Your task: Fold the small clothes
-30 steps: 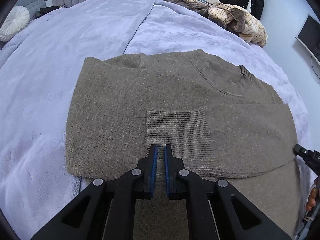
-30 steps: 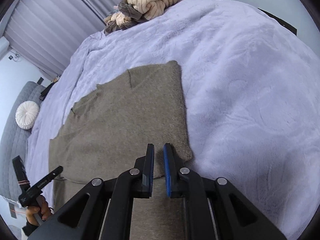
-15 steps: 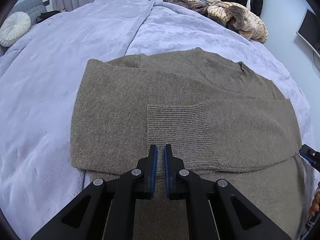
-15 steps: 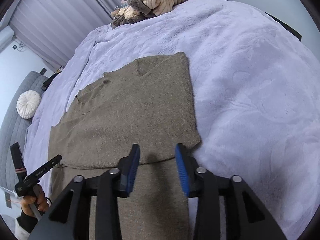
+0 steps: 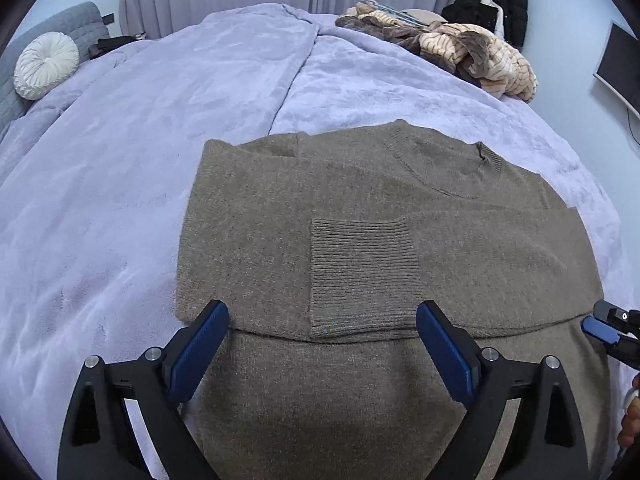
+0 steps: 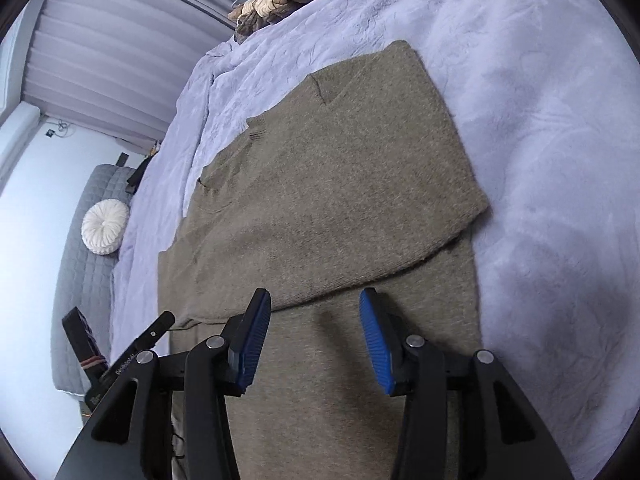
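Since the brown knit sweater [image 5: 360, 208] lies flat on the lavender bed [image 5: 160, 140] with both sleeves already folded across its chest, what remains looks like the lengthwise fold of the body. The ribbed cuff [image 5: 362, 270] of the top sleeve sits in the middle of the garment, its end near the lower edge of the folded sleeve band, and the neckline [image 5: 452, 164] points away toward the far side of the bed.

The left hand-held gripper [image 5: 322, 352] is spread wide and grasps nothing; it hangs above the sweater's lower body, with the cuff ahead between its blue pads. The right hand-held gripper [image 6: 314, 340] is likewise released and empty, poised over the lower body near the sweater's right side, just short of the folded sleeve edge [image 6: 360, 280].

The knit looks soft, thick and limp, probably light enough to lift with two pinches but sure to sag between them. It should grip well on the rubbery pads, though the fuzzy bed cover may drag at it. The sensible hold is at the two corners of the bottom hem, which are out of sight below both views, each pinch taking both layers so that the front and back travel together. Lifted too fast, the crossed sleeves could slide out of place.

A heap of other clothes [image 5: 472, 52] lies well apart at the far corner.
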{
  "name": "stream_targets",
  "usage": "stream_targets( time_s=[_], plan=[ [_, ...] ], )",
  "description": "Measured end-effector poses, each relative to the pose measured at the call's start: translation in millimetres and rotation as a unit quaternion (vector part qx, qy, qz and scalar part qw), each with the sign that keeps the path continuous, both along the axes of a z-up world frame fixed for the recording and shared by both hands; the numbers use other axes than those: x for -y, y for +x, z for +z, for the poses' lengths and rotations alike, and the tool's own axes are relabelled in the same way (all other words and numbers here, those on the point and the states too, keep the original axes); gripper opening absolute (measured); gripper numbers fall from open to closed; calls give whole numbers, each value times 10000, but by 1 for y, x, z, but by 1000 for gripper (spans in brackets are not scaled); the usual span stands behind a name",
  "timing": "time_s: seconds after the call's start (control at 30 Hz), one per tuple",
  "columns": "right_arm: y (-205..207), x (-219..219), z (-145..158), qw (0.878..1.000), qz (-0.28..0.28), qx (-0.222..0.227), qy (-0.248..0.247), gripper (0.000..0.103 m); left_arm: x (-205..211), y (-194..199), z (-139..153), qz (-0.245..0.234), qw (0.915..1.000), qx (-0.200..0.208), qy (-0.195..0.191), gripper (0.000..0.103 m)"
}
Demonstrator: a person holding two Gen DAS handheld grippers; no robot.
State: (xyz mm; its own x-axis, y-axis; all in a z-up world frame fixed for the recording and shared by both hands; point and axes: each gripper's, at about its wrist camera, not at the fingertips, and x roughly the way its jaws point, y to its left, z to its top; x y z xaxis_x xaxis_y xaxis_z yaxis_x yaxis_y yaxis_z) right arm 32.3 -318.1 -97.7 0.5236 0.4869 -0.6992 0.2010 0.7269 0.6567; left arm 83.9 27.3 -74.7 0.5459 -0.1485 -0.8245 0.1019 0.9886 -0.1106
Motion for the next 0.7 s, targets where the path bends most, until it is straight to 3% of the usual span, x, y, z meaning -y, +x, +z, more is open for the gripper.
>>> stream_targets(
  time_s=[0.1,0.2,0.37,0.4,0.43,0.47,0.7],
  plan=[
    [5,-12,-5,9990,65,-51,435,50,-2,-1,0,56,10000,-45,18,95],
    [13,-32,-12,9964,155,-88,823,50,-9,-3,-3,136,9996,-142,-224,95],
    [33,-72,-25,9929,360,-213,1113,50,-18,-16,-11,265,9979,-348,-471,95],
    [36,-77,-26,9935,324,-189,1077,42,-19,-20,-11,271,9979,-348,-467,95],
    [37,-81,-26,9942,290,-178,1019,20,-20,-23,-12,274,9980,-342,-456,95],
    [39,-83,-27,9952,259,-185,925,14,-21,-26,-13,279,9981,-337,-439,95],
    [37,-94,-31,9972,495,-333,462,13,-23,-34,-35,319,9974,-506,-390,95]
  ],
)
